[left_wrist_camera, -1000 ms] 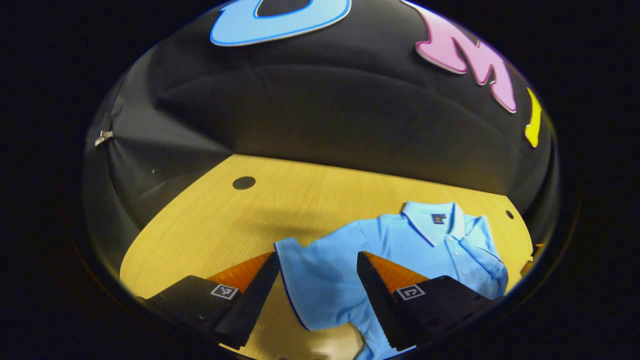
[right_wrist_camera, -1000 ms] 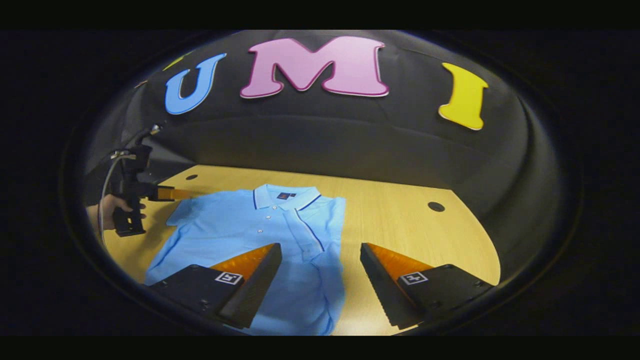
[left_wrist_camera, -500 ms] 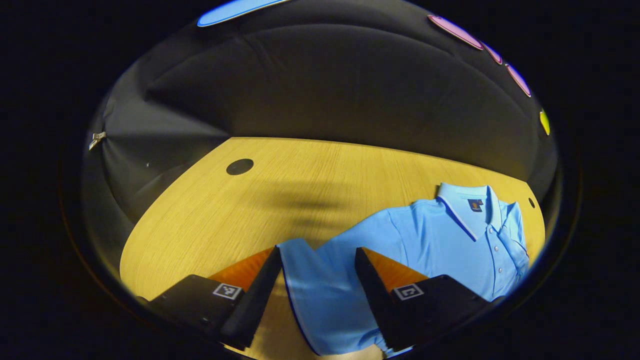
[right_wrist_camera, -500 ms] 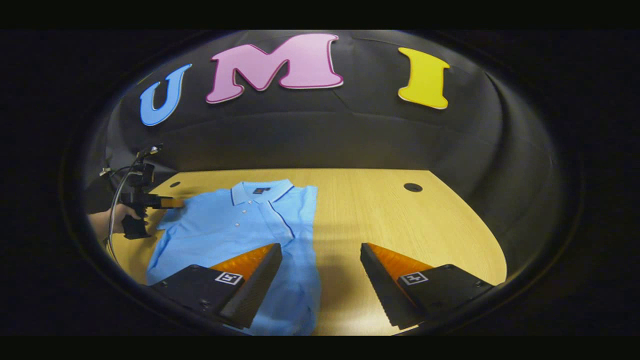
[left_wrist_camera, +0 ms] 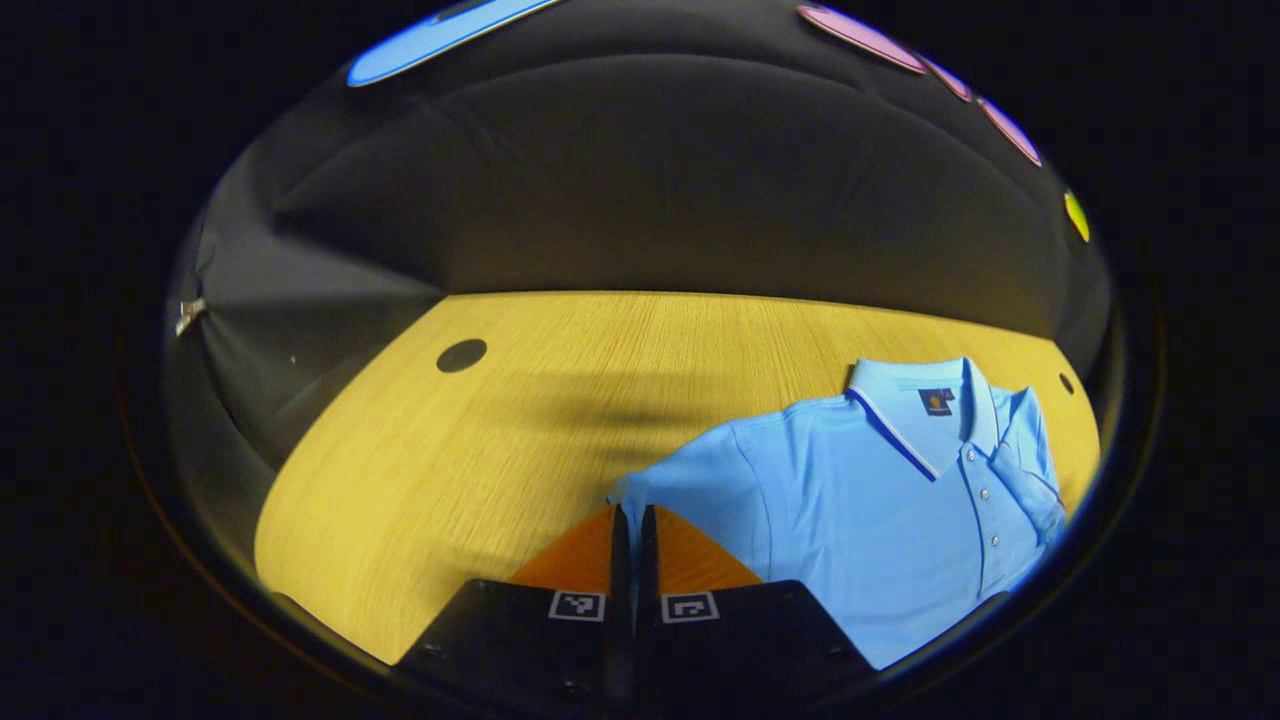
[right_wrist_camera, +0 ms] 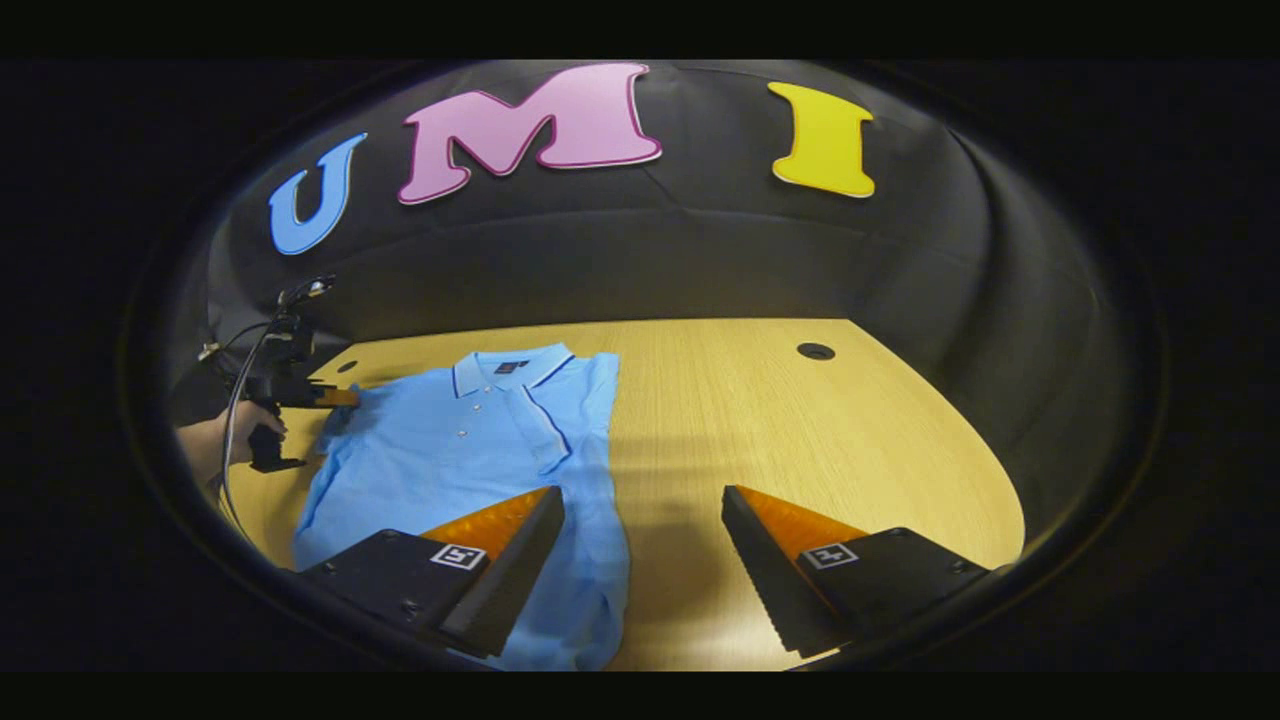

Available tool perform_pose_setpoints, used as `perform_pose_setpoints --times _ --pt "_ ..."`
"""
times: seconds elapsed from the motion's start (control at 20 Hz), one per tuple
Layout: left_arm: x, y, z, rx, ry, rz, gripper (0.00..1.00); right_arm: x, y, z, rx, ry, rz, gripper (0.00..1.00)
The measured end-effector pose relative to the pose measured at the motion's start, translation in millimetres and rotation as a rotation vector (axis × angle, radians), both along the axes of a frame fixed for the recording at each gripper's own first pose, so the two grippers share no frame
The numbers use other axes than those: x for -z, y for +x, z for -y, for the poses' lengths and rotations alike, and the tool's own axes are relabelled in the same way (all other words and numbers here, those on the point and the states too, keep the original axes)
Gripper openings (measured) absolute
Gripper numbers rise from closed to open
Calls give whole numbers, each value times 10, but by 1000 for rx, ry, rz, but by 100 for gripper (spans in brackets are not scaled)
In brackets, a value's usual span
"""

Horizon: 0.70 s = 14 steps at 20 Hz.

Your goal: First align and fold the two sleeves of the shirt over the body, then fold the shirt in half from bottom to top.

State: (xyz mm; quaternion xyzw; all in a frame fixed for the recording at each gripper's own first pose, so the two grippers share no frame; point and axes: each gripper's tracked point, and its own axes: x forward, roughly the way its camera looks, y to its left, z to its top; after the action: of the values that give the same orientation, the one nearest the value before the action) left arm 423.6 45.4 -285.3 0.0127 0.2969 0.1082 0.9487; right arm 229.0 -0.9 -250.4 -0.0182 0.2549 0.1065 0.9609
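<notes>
Left gripper view: your left tongs (left_wrist_camera: 632, 530) are closed, fingers nearly touching with a thin slit between them. Their tips sit at the hem of the near sleeve (left_wrist_camera: 690, 492) of the light blue polo shirt (left_wrist_camera: 880, 510). The sleeve edge seems to be pinched between the fingers, though the tips hide the actual contact. The shirt lies flat on the wooden desk (left_wrist_camera: 480, 450), collar (left_wrist_camera: 925, 405) toward the booth wall, buttons down the placket. A dark round hole (left_wrist_camera: 461, 355) sits in the desk at far left.

Right gripper view: your right tongs (right_wrist_camera: 640, 545) are wide open and hold nothing. They hang above the desk (right_wrist_camera: 800, 430), the left finger over the shirt's (right_wrist_camera: 460, 450) lower body, the right finger over bare wood. The sleeve on this side is already folded over the body, giving a straight edge. At far left, a hand (right_wrist_camera: 215, 440) holds the left tongs (right_wrist_camera: 335, 397) at the other sleeve (right_wrist_camera: 345, 415). A hole (right_wrist_camera: 815, 351) marks the desk beyond.
</notes>
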Motion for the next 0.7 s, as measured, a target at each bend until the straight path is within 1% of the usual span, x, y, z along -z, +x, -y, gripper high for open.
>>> perform_pose_setpoints --times 0.1,0.15,0.2,0.25,0.35,0.4,0.45,0.5,0.6,0.65,0.7 --pt "-202 44 295 26 -3 37 6 -3 -58 5 -5 2 -3 98" --pt "-300 53 468 46 -13 54 6 -9 -83 18 -3 4 -2 95" --pt "-402 64 679 71 -24 70 6 -29 -108 44 4 6 1 98" --pt "-492 81 919 107 -41 82 6 -44 -148 65 11 10 3 98" --pt "-642 83 1496 194 -102 102 6 -83 -240 132 28 13 6 98" --pt "-697 70 1789 247 -150 110 6 -108 -297 167 36 11 7 95" --pt "-727 -7 2051 295 -201 106 7 -136 -357 205 47 6 9 98" --pt "-757 -119 2209 315 -239 102 10 -173 -422 245 56 1 13 98" --pt "-867 -275 2332 339 -281 140 68 -275 -582 311 72 -10 28 98" --pt "-980 -492 2234 335 -279 165 97 -328 -679 340 83 -13 35 98" --pt "-1045 -685 2088 326 -264 183 96 -369 -783 358 93 -12 37 95"
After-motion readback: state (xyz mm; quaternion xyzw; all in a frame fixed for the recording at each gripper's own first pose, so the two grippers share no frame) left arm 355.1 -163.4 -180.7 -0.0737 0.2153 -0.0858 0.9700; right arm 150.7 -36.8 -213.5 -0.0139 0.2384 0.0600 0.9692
